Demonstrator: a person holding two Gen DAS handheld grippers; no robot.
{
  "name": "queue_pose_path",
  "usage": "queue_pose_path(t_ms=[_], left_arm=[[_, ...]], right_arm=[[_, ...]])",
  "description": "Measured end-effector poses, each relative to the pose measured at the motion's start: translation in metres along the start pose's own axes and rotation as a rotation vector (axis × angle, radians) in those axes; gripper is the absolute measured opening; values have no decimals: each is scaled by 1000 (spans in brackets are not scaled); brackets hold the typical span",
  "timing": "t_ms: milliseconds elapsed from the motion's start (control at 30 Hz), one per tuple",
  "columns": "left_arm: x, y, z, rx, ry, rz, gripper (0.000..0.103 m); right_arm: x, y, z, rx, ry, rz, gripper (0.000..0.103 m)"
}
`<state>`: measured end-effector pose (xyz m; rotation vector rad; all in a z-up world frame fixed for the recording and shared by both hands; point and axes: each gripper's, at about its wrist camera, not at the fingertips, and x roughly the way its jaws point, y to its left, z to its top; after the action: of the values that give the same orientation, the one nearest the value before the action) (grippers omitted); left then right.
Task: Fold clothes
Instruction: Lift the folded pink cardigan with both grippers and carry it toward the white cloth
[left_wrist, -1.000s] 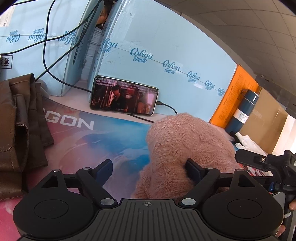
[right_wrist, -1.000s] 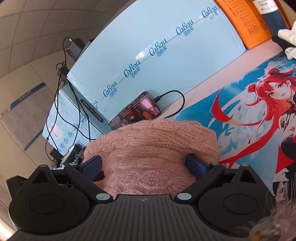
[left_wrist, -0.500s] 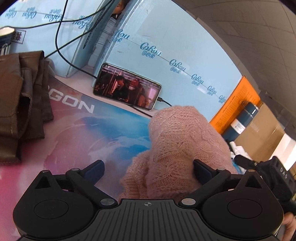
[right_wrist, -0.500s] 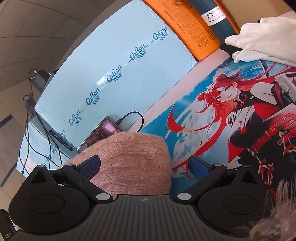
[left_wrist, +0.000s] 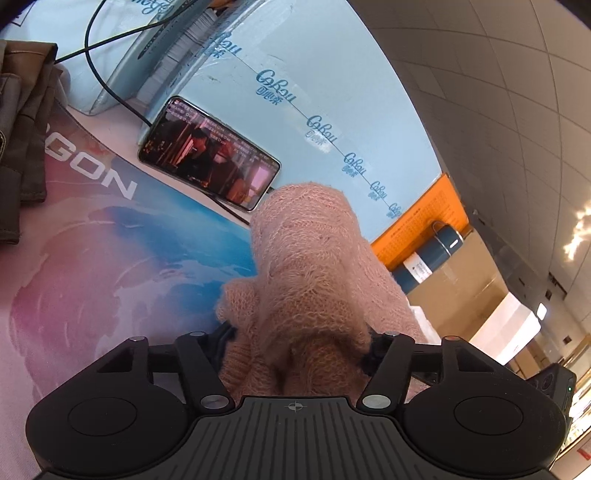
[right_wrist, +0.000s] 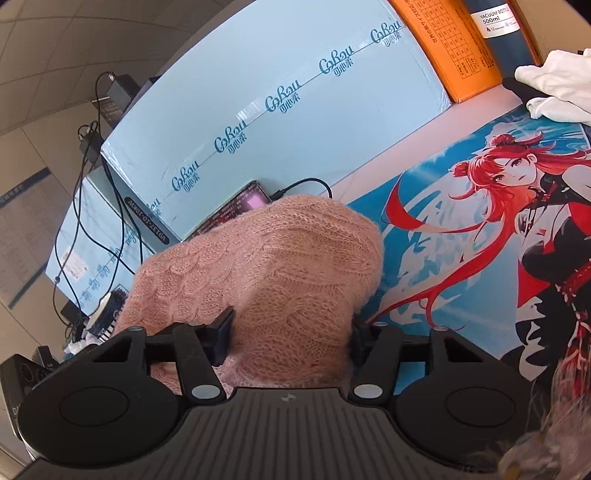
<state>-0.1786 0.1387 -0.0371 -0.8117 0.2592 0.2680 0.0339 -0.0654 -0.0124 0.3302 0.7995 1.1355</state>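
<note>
**Pink knit bunched in both my claws**

The pink sweater (left_wrist: 306, 280) is a fuzzy cable-knit, bunched into a lump above the bench's printed mat (right_wrist: 461, 236). Far behind it a phone (left_wrist: 208, 157) leans against a blue box (right_wrist: 280, 92); brown clothes (left_wrist: 22, 122) lie left. My left claw (left_wrist: 297, 349) and right claw (right_wrist: 290, 332) each clamp the knit.

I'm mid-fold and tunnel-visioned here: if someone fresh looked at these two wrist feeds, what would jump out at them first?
First, the fuzzy pink knit sweater bunched up in the middle, with both the left gripper and the right gripper closed on it. Next, the red-haired anime figure on the desk mat, to the right of the sweater. Behind it, a phone playing video leans against the light blue box.
</note>
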Motion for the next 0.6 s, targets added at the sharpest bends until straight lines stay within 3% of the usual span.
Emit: queue_pose_path(t_ms=[67,200,400,600], left_arm=[[1,-3,-2,-11,-13,12,54],[3,-25,-15,-9,-29,53,54],[33,-77,-22,15,-51,-40,52],[97,-148,-27,100,-47,-193,52]], right_arm=[[-1,-3,2,11,-21,17,48],[-15,-7,7,26,-85,34,41],[-62,-20,34,21,-235,-40,38],[-116,-50,75,-53,-436,-165,38]])
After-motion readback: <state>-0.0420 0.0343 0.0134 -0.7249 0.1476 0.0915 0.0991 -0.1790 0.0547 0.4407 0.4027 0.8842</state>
